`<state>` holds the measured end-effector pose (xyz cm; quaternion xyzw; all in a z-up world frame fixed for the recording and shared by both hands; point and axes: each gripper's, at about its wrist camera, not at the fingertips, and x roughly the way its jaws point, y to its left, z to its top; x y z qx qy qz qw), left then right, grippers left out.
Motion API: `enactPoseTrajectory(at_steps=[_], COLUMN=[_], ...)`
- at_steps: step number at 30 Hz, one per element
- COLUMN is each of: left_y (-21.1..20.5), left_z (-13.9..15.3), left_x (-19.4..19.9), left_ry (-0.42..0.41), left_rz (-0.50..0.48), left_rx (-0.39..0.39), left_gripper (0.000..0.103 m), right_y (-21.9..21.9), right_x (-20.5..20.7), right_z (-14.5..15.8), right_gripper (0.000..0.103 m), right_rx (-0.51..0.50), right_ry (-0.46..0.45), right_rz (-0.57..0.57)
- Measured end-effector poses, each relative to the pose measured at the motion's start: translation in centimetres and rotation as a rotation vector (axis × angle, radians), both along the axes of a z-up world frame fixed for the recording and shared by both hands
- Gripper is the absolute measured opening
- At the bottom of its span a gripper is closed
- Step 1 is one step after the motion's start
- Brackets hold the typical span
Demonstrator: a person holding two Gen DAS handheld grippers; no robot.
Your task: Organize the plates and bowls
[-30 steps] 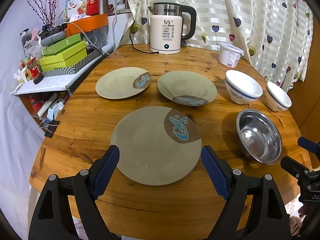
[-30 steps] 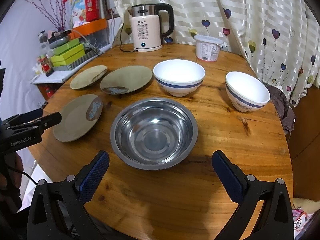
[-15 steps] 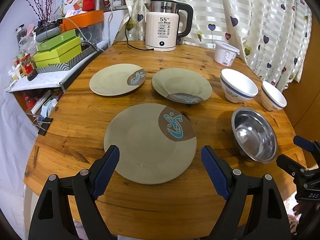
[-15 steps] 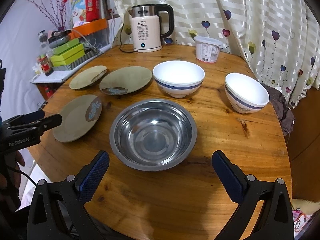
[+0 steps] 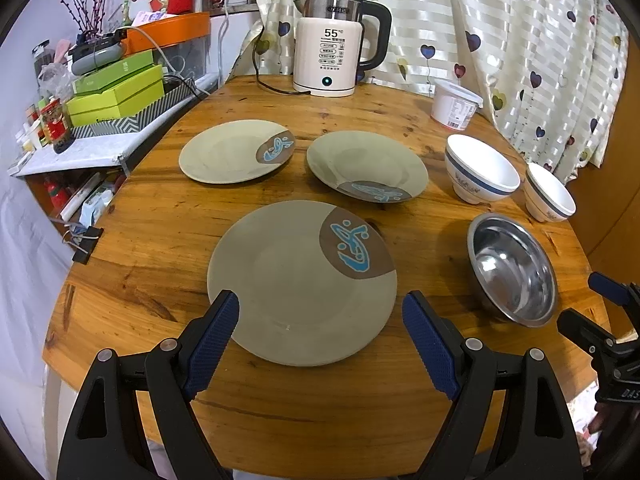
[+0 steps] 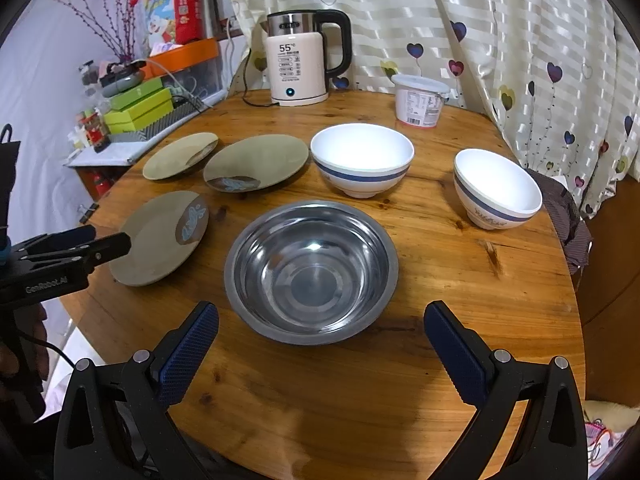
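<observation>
- The left hand-held gripper (image 5: 320, 334) hung above the near edge of the round wooden bench (image 5: 168, 216) with its blue-padded fingers (image 5: 211, 338) spread wide apart, holding nothing.
- Straight ahead of it lay the nearest plate (image 5: 300, 282), flat on the bench; its near rim sat between the two fingers in the view, not touched by either (as far as the left wrist view showed).
- Two more plates lay farther back: the far left plate (image 5: 234, 151) flat, and the middle plate (image 5: 366, 166) tilted, its far side a little higher. They were just beside each other, apart from the nearest plate.
- The right hand-held gripper (image 6: 320, 344) was likewise spread open and empty, lined up on the steel bowl (image 6: 311, 271), which stood upright on the bench just ahead of the fingertips.
- Behind the steel bowl stood a white bowl with a blue band (image 6: 362, 158), and well off to the right a second white bowl (image 6: 497, 188) of the same pattern (both upright, both empty).
- At the back of the bench stood an electric kettle (image 6: 298, 66) showing 55 on its front, and near it a lidded white tub (image 6: 420, 100).
- A shelf at the left carried stacked green boxes (image 5: 116, 92); a heart-patterned curtain (image 5: 500, 20) hung behind the bench.
</observation>
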<state>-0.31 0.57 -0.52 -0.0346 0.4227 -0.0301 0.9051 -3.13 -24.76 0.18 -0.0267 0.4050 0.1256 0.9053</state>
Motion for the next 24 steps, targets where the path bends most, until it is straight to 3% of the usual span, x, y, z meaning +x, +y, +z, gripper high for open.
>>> enactPoseTrajectory(at_steps=[24], left_y=[0.42], left_z=[0.08], left_x=[0.04], left_ry=[-0.013], left_rz=[0.013], left_rx=[-0.004], left_gripper=[0.084], right_y=[0.46], right_x=[0.09], right_z=[-0.11], right_gripper=[0.103], right_rx=[0.007], right_ry=[0.008], right_rz=[0.011])
